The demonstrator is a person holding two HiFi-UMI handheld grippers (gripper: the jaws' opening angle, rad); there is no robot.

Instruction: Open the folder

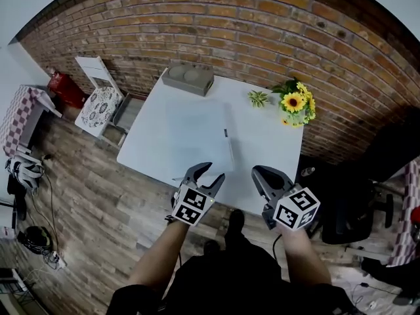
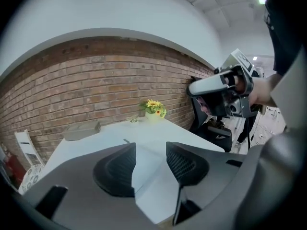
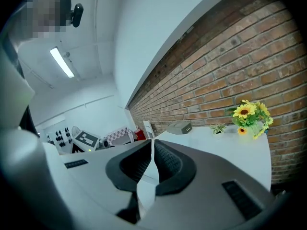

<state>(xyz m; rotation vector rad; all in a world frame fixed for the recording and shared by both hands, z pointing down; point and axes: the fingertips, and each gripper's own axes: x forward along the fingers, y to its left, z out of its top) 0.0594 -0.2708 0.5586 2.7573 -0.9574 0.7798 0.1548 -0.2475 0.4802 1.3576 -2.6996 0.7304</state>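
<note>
Brick wall [image 1: 262, 18] backs the white bench [image 1: 141, 151], where the pale flat plastic folder [image 1: 197, 135] lies closed at centre. At its 6 o'clock, the left gripper [image 1: 214, 171] has fingers apart, empty. At 5 o'clock, the right gripper [image 1: 257, 173] has fingers together on nothing. A sunflower pot [image 1: 295, 107] stands at 2 o'clock.

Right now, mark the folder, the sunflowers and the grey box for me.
folder [image 1: 197, 136], head view, middle of its flat cover.
sunflowers [image 1: 293, 102], head view, on the largest yellow bloom.
grey box [image 1: 188, 79], head view, on its top face.
</note>
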